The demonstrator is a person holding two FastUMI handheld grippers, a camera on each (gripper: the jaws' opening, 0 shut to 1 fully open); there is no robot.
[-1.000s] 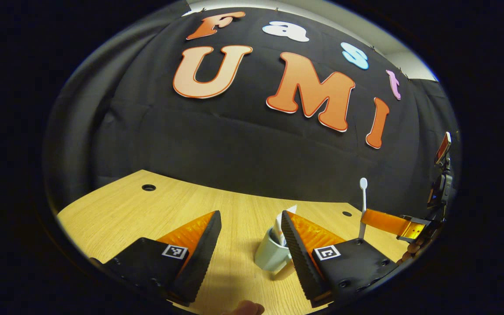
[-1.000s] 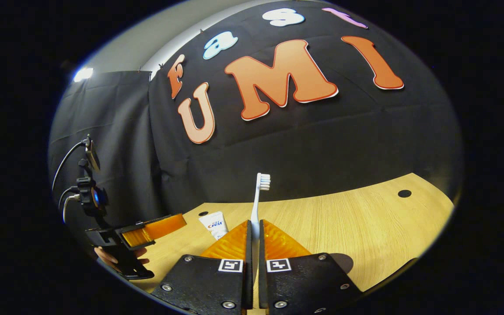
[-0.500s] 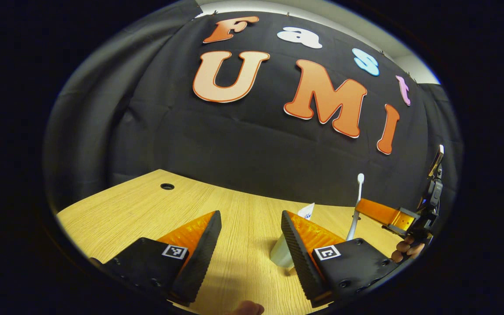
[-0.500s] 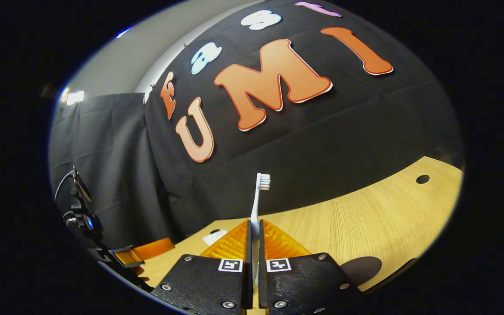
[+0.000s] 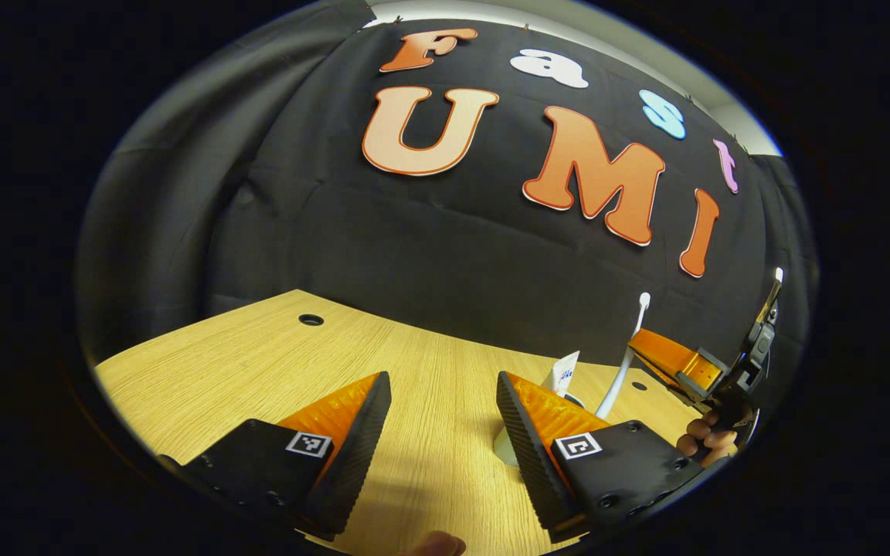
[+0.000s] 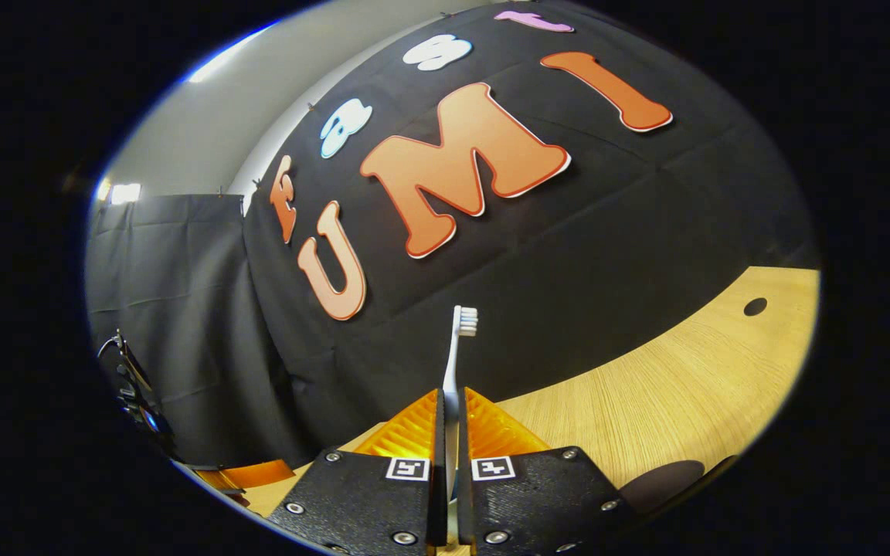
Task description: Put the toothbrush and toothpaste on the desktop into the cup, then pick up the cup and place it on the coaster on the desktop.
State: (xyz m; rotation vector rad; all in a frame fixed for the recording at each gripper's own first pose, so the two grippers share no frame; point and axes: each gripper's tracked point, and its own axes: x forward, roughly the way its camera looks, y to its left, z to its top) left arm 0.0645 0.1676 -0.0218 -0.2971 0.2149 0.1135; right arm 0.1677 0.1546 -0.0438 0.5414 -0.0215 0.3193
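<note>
One toothbrush (image 6: 453, 363) clamped in right gripper (image 6: 450, 401), one cup (image 5: 508, 445)

both views are evenly lit and fairly bright on the wooden desktop (image 5: 259, 363), while the dark cloth soaks up most light. a ceiling lamp (image 6: 124, 191) glares white at the upper left of the right gripper view. soft shadows pool on the wood at the bottom of the left gripper view. straight lines bow hard toward the edges. focus stays sharp throughout.
</note>
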